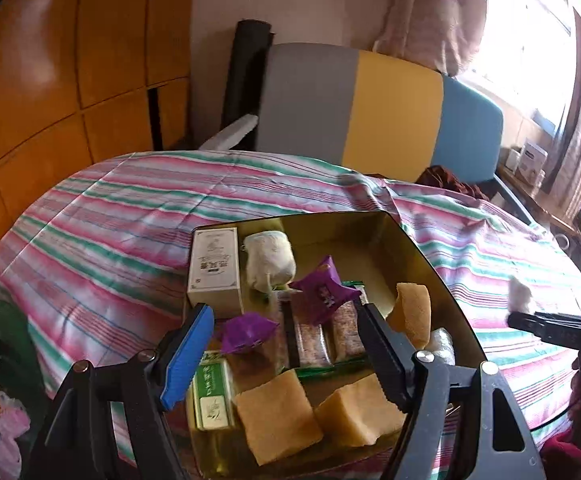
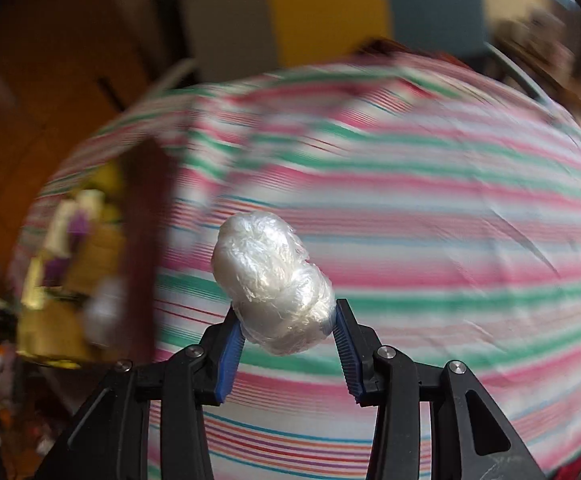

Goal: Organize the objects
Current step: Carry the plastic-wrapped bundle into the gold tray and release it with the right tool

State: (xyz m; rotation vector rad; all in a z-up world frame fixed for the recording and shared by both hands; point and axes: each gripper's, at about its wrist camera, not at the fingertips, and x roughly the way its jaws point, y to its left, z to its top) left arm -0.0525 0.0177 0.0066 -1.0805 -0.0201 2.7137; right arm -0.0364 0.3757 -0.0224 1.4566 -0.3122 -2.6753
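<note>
Right gripper point(image 2: 288, 334) up over the striped cloth point(image 2: 430, 208), and it has a catch: a white plastic-wrapped bundle point(image 2: 268, 280), jaws clenched on its lower end, most of the wad sticking out past the tips. The bundle hangs clear above the cloth, well to the right of the gold tray point(image 2: 50, 332), which shows only as a smear at the left edge of this view; the blur makes its contents hard to read from here.

Over to the left wrist view, and the picture sharpens. The left gripper point(image 1: 280, 344) hovers above the gold tray point(image 1: 442, 264) with its jaws released, spread wide and holding nothing. Inside the tray: a cream box point(image 1: 214, 268) standing at the far left corner, a white cloth pouch point(image 1: 270, 260) just beside it, two purple sachets point(image 1: 324, 290) on top of clear-wrapped bars point(image 1: 322, 336), a green-labelled packet point(image 1: 210, 394) at the near left, and yellow sponge blocks point(image 1: 276, 418) along the near edge, with one more sponge point(image 1: 412, 314) leaning by the right wall.

Far right of this view, the other gripper's dark tips show with that same white bundle point(image 1: 520, 296), held outside the tray over the cloth-covered bench point(image 1: 130, 208). A grey, yellow and blue chair back point(image 1: 394, 108) stands behind it.
</note>
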